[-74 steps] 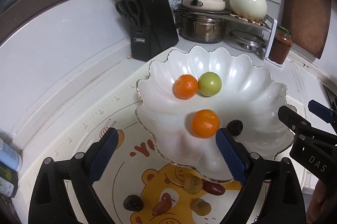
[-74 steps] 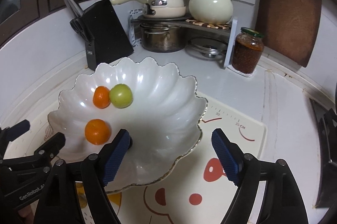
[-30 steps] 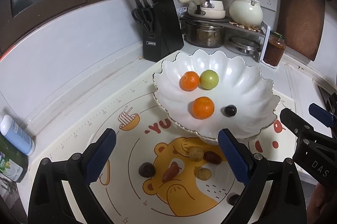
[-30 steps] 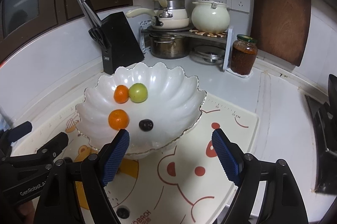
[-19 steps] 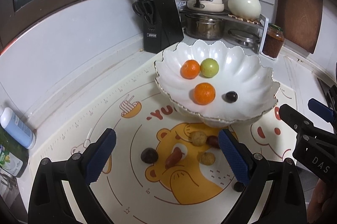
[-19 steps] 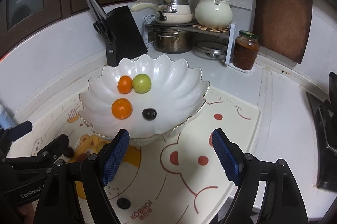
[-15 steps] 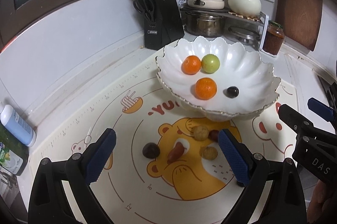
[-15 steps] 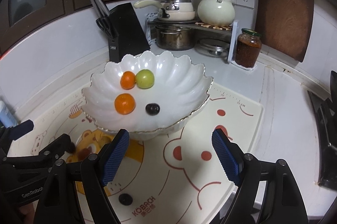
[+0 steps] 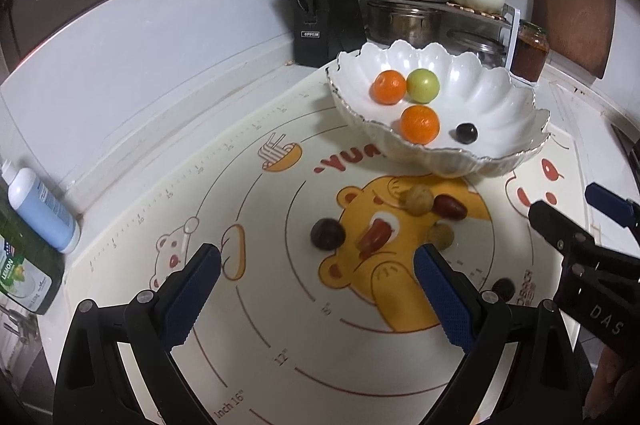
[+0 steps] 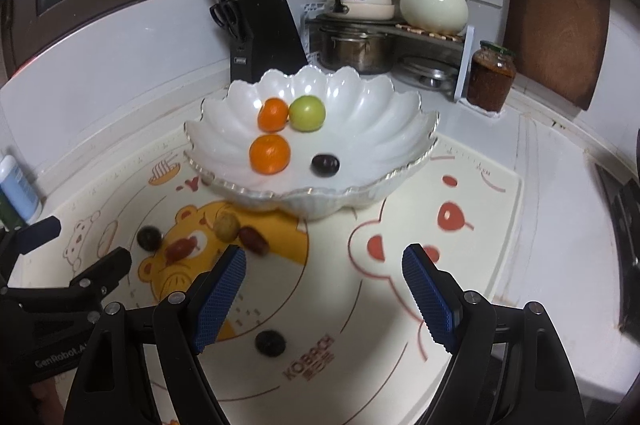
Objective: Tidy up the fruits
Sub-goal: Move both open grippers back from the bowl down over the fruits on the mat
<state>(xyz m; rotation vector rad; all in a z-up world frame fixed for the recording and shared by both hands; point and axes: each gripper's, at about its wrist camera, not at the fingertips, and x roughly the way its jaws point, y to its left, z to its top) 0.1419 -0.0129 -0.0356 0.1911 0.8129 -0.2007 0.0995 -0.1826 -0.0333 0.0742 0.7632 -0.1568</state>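
Note:
A white scalloped bowl (image 9: 500,101) (image 10: 372,113) stands on a cartoon bear mat (image 9: 280,305) (image 10: 400,345). Inside lie two oranges (image 9: 420,124) (image 10: 270,154), a green fruit (image 9: 423,85) (image 10: 307,113) and a dark grape (image 9: 466,133) (image 10: 325,165). On the mat before the bowl are a dark plum (image 9: 328,234) (image 10: 149,237), two red dates (image 9: 375,238) (image 10: 254,241), two tan fruits (image 9: 418,200) (image 10: 226,226) and a dark grape (image 10: 270,343). My left gripper (image 9: 316,289) is open above the mat near the plum. My right gripper (image 10: 324,295) is open, nothing in it, just above the near grape.
A black knife block (image 9: 324,13) stands behind the bowl. A rack with pots (image 10: 360,25), a cream kettle (image 10: 434,5) and a red jar (image 10: 491,81) fill the back corner. Bottles (image 9: 36,209) stand at the left edge. A wooden board (image 10: 556,29) leans right.
Both grippers have drawn back from the bowl and sunk toward the mat. The loose fruits on the mat now sit higher in both views, and the near dark grape has come into sight.

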